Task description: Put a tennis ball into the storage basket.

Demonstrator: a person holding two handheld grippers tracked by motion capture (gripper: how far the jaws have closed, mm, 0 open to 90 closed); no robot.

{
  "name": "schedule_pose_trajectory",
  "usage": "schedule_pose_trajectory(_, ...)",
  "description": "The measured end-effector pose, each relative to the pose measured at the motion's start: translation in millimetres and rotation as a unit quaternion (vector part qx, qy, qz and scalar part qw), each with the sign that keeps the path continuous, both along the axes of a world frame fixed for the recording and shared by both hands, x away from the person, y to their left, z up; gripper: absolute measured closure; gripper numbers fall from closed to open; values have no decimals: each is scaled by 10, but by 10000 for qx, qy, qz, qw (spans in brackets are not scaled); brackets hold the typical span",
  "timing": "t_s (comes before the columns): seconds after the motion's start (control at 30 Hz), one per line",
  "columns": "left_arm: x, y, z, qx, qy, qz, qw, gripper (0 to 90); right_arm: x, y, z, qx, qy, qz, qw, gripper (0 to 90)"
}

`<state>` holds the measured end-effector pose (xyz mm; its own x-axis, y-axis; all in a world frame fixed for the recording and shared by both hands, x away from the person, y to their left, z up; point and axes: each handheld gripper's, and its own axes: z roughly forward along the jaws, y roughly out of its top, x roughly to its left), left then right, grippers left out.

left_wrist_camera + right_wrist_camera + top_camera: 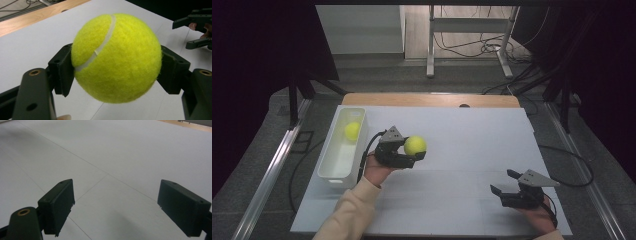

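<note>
A yellow tennis ball [415,145] [116,57] is clamped between the two black jaws of my left gripper [416,150] [116,72], held just above the white table sheet, right of the white bin [333,171]. A second yellow tennis ball [352,131] lies inside that bin near its far end. My right gripper [505,181] [122,207] rests low at the table's front right, its jaws wide apart with bare sheet between them. In the left gripper view the right gripper [197,32] shows at the far upper right.
A white sheet [452,125] covers the table, with a strip of bare wood [427,99] along its far edge. Behind the table stand a metal frame's legs and loose cables [472,47] on the floor. Rails run along both sides.
</note>
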<state>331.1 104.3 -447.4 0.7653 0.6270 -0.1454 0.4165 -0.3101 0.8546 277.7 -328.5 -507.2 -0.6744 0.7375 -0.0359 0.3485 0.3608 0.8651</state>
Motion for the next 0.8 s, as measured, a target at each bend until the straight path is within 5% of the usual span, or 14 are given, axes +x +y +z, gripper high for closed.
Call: schedule_pose_trajectory(0.8,-49,201,65,-114,-73,226,9997,262,-1,1,3,12,-20,15,10000,146)
